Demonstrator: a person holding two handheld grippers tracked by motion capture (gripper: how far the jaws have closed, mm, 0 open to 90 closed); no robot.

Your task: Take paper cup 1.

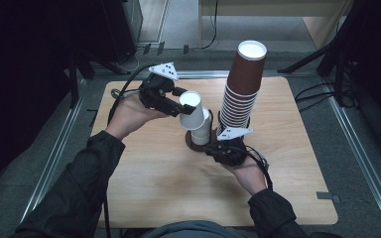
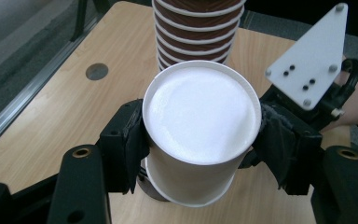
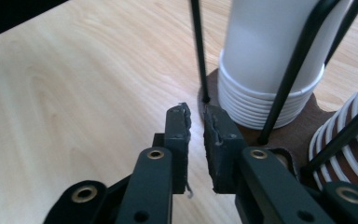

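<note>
Overhead, smooth tapered white paper cup (image 2: 200, 135)

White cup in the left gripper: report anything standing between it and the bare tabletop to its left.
Nothing visible does. The left gripper holds the white cup tilted above the white stack; the tabletop on that side is bare wood.

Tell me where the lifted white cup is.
In the high view, the white cup sits clamped in the left gripper, above the white stack, left of the brown stack.
</note>
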